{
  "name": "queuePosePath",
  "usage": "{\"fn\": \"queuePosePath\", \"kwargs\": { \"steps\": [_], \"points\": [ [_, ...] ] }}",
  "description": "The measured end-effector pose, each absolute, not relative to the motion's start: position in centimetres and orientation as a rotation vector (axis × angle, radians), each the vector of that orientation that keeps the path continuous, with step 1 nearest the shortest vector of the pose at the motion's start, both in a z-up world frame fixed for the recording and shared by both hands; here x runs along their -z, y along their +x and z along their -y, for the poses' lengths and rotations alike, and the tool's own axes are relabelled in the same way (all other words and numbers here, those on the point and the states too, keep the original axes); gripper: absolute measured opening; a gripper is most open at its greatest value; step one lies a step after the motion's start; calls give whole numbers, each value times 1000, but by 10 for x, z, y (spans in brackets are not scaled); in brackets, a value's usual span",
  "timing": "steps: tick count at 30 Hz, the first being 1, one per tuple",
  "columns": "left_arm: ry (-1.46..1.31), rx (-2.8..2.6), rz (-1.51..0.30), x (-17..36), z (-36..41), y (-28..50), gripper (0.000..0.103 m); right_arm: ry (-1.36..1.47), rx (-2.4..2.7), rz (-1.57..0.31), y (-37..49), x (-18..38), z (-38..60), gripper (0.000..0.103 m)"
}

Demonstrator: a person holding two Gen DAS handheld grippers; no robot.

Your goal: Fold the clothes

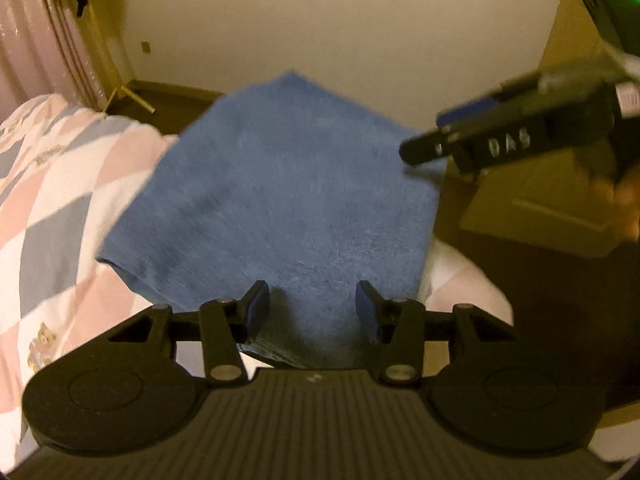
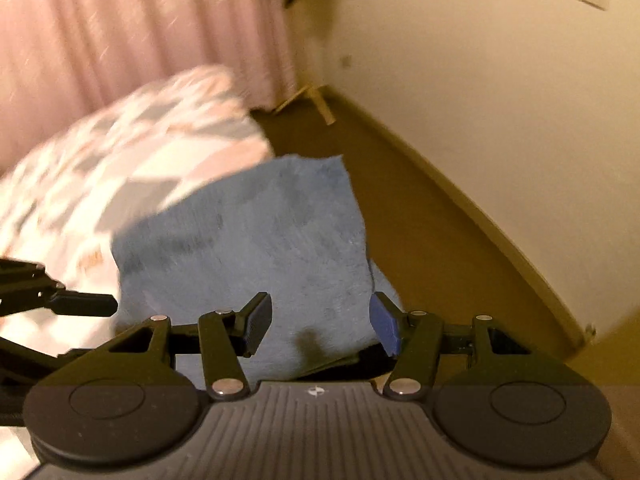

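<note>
Blue towel (image 1: pixel 280 200) lies folded on the bed (image 1: pixel 52 208); both my tongs, left (image 1: pixel 313 306) and right (image 2: pixel 320 322), hang open, empty; maybe another fold left

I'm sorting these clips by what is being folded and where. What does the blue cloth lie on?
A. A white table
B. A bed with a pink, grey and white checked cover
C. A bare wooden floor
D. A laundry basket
B: the blue cloth lies flat at the edge of the checked bed cover, which runs past its left side in both wrist views.
</note>
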State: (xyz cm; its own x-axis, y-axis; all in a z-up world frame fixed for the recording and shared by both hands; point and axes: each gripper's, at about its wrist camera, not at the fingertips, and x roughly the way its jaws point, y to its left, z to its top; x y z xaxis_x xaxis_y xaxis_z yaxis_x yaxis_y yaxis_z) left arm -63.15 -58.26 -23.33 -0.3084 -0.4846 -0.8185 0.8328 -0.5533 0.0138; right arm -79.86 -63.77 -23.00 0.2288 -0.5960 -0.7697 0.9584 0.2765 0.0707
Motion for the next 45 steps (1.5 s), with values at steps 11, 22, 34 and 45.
{"fn": "queuePosePath", "kwargs": {
  "steps": [11,22,34,45],
  "points": [
    [1137,1886,-377,267,575,-648,49,811,873,-832,-835,304,688,71],
    [775,1691,-525,212,638,-572,32,626,907,-675,-826,220,733,65],
    [722,1577,-694,275,682,-545,29,659,797,-755,-749,293,806,24],
    [731,1730,-690,223,632,-574,26,651,811,-700,-790,245,757,29]
  ]
}}
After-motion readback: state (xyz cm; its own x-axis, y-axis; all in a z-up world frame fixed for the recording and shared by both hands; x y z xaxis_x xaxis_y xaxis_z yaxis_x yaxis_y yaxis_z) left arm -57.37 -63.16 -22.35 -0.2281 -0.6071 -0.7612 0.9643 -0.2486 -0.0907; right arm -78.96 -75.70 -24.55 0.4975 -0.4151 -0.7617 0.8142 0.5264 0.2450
